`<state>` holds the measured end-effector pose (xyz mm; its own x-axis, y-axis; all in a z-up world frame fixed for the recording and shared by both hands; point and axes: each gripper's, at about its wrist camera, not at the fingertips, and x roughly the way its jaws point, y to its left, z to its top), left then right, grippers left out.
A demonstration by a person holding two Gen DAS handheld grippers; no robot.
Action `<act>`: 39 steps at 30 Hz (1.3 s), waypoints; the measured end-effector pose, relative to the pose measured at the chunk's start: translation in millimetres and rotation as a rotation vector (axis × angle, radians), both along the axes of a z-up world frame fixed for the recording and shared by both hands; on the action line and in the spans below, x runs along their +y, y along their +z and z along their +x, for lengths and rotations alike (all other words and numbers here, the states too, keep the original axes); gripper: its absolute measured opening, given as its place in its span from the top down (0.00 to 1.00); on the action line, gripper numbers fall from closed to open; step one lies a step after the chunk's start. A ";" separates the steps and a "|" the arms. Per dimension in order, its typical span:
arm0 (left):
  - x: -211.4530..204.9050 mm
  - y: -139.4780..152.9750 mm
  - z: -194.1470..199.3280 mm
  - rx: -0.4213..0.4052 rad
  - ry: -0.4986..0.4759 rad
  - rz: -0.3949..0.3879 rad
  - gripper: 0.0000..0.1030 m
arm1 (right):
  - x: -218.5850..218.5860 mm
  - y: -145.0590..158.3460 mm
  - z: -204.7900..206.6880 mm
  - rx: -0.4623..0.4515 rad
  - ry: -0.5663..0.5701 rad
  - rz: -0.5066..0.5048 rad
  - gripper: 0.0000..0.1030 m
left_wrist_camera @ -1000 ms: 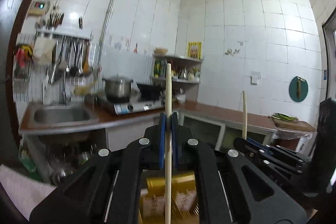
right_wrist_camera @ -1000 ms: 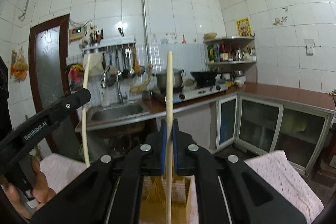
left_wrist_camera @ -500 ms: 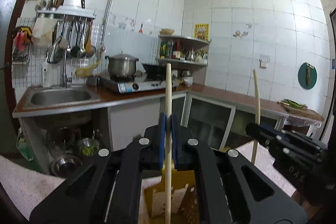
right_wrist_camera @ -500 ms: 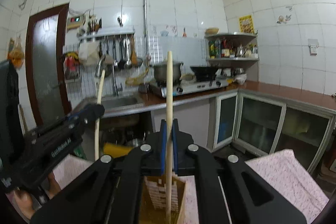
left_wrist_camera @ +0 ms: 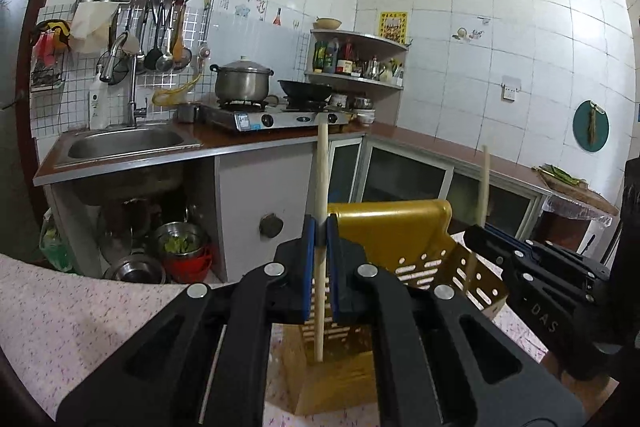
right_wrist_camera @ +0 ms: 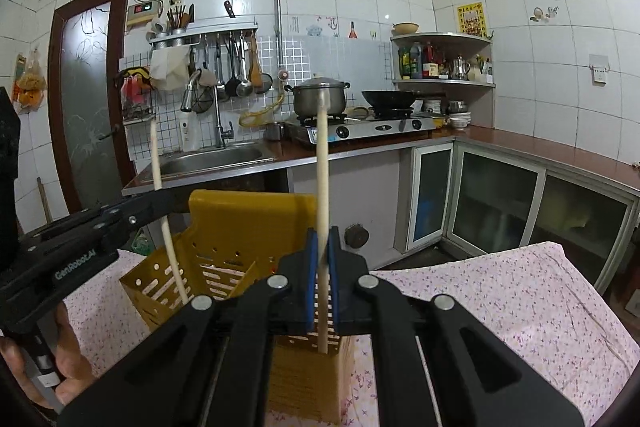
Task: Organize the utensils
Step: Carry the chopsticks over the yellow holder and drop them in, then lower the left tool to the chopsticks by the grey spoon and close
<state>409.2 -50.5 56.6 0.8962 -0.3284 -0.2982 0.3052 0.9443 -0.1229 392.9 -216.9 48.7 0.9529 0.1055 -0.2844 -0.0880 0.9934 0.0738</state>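
A yellow perforated utensil holder (left_wrist_camera: pixel 392 227) (right_wrist_camera: pixel 248 223) stands on a table with a pink floral cloth (right_wrist_camera: pixel 500 291). My left gripper (left_wrist_camera: pixel 320 231) is shut on an upright wooden chopstick (left_wrist_camera: pixel 322 167), whose lower end reaches down into the holder. My right gripper (right_wrist_camera: pixel 322 239) is shut on a second upright chopstick (right_wrist_camera: pixel 322 167), its lower end also inside the holder. Each gripper shows in the other's view: the right gripper (left_wrist_camera: pixel 480 233) at the right with its chopstick (left_wrist_camera: pixel 485 183), the left gripper (right_wrist_camera: pixel 168 205) at the left with its chopstick (right_wrist_camera: pixel 158 163).
Beyond the table runs a kitchen counter with a steel sink (left_wrist_camera: pixel 124 143), a gas stove (left_wrist_camera: pixel 276 117) bearing a pot and a wok, and glass-door cabinets (right_wrist_camera: pixel 496 195). Bowls sit under the sink. A hand (right_wrist_camera: pixel 24 367) grips the left tool.
Both grippers have sunk with their chopsticks. The yellow holder has risen in both views, and the chopsticks' lower ends now reach down into it.
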 end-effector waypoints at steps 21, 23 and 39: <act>54.8 18.8 -137.9 0.139 0.049 0.059 0.05 | -26.2 13.7 -132.3 0.152 -0.092 -0.007 0.38; 57.9 11.4 -149.1 0.163 0.065 0.088 0.05 | -28.9 5.8 -144.8 0.183 -0.114 -0.010 0.34; 88.9 -57.4 -162.5 0.505 0.101 0.034 0.05 | -7.8 -55.5 -172.8 0.429 -0.154 -0.057 0.15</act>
<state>246.7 38.4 -0.8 0.6645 -0.2302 -0.7110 0.1228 0.9721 -0.1999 220.1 -224.7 -6.8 0.7509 -0.0551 -0.6581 0.0873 0.9961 0.0161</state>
